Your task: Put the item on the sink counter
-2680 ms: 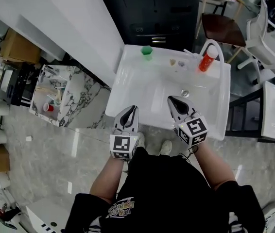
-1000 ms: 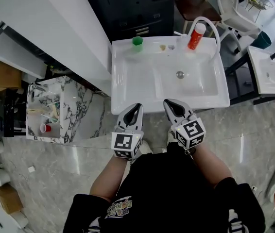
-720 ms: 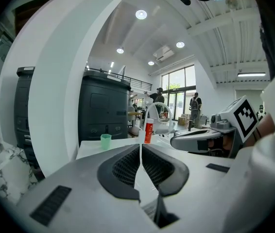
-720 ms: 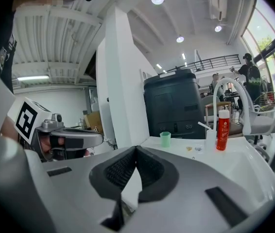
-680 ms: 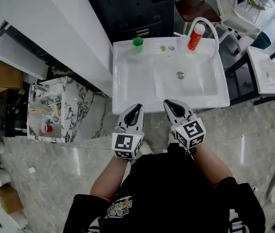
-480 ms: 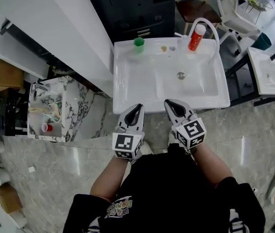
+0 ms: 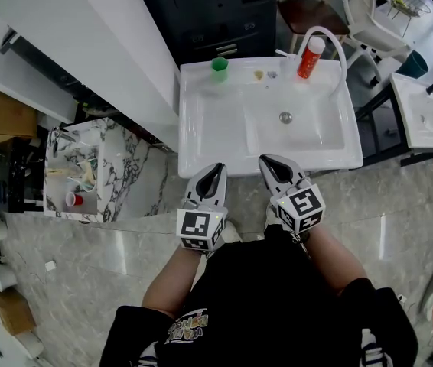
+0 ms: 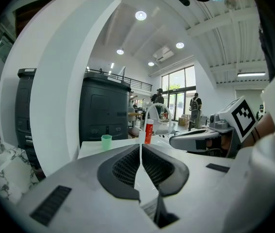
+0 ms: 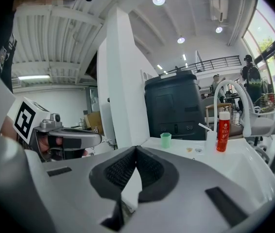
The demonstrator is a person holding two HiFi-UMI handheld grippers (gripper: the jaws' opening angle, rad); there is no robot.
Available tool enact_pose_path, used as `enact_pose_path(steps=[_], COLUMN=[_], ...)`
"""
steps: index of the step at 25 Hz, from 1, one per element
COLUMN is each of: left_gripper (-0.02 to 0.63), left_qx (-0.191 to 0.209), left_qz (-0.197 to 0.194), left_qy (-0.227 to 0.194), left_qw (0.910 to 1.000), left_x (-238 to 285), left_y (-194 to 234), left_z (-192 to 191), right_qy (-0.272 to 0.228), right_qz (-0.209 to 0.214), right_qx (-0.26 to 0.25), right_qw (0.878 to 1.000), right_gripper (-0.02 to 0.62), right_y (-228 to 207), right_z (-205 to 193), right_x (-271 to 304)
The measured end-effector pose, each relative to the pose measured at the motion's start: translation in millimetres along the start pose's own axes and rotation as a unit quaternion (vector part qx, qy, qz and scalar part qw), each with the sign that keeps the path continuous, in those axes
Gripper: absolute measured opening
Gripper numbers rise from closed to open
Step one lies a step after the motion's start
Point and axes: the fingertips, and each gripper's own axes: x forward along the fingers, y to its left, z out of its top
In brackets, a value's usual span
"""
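A white sink [image 7: 201, 128] stands in front of me, with a green cup [image 7: 219, 66] on its back ledge. A red bottle [image 7: 306, 57] stands by the arched white faucet [image 7: 333, 40], and two small items [image 7: 265, 74] lie between cup and bottle. Both grippers hover side by side just short of the sink's front rim, empty. My left gripper [image 7: 216, 170] is shut, its pads meeting in the left gripper view [image 8: 141, 147]. My right gripper [image 7: 269, 163] is shut too [image 9: 136, 150]. The green cup [image 9: 165, 140] and red bottle [image 9: 222, 131] lie far ahead of the jaws.
A tall white partition [image 7: 94, 44] runs along the sink's left side. Beyond it is a cluttered marble-topped unit [image 7: 117, 159] with a red cup [image 7: 72, 200]. A dark cabinet [image 7: 216, 6] stands behind the sink. A second white sink [image 7: 423, 117] and chairs are at the right.
The view has swung since the earliest frame, and the grippers, then over the sink's front rim, now sit just short of it. Over the last second almost nothing has moved.
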Motion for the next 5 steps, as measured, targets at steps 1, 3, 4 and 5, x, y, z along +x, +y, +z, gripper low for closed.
enact_pose_path(steps=[1,3,4,5], left_gripper=[0.025,0.025,0.025,0.025], left_qx=[-0.001,-0.002,-0.002,-0.003], left_qz=[0.001,0.002,0.002,0.002], left_qy=[0.000,0.000,-0.001,-0.001], left_qw=[1.0000,1.0000,1.0000,1.0000], left_x=[-0.4,-1.3,-1.7,-2.1], left_y=[0.3,0.8,1.0,1.2], left_z=[-0.1,-0.3,-0.4,-0.5], right_qy=[0.000,0.000,0.000,0.000], right_qz=[0.000,0.000,0.000,0.001], right_qx=[0.000,0.001,0.001,0.001], right_qw=[1.000,1.000,1.000,1.000], right_gripper=[0.054,0.054,0.054,0.054], right_y=[0.0,-0.3,-0.6,-0.8], right_z=[-0.1,-0.2,-0.3,-0.4], right_x=[0.2,0.5,0.6,0.6])
